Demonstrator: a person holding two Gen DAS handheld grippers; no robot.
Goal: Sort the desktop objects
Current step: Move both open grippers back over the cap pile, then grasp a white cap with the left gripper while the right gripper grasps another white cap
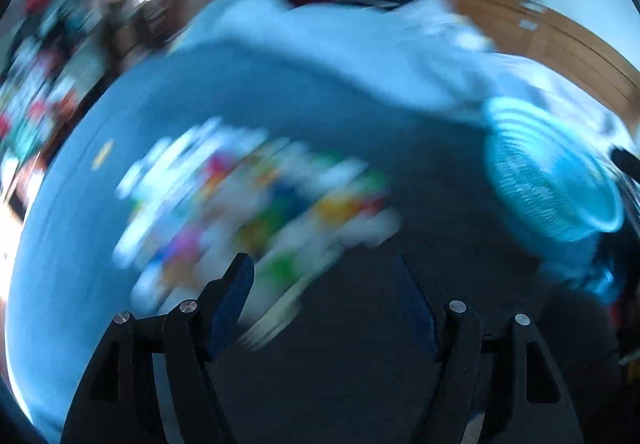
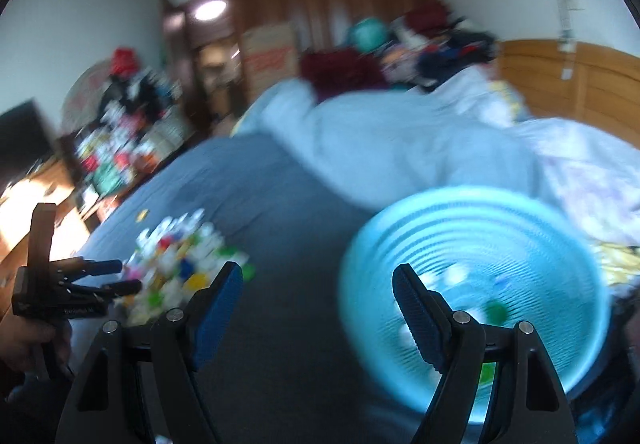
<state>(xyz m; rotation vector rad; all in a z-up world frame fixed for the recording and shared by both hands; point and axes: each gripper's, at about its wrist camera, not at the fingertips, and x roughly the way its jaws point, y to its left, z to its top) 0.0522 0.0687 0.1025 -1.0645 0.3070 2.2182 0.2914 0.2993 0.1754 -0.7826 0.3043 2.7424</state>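
**Between picks: both grippers empty**

While the basket (image 2: 472,296) held a few pieces, the pile (image 2: 180,268) lay left of it; left gripper (image 2: 132,276) and right gripper (image 2: 318,284) stood open, empty. Next: reach the pile.

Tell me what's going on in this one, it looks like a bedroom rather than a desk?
A person holds a gripper in each hand over a bed with a grey-blue sheet. Both the left gripper and the right gripper are open and empty. A pile of small colourful pieces lies on the sheet by the left gripper. A light blue basket beside the right gripper already holds a few pieces. Blur hides finer detail.
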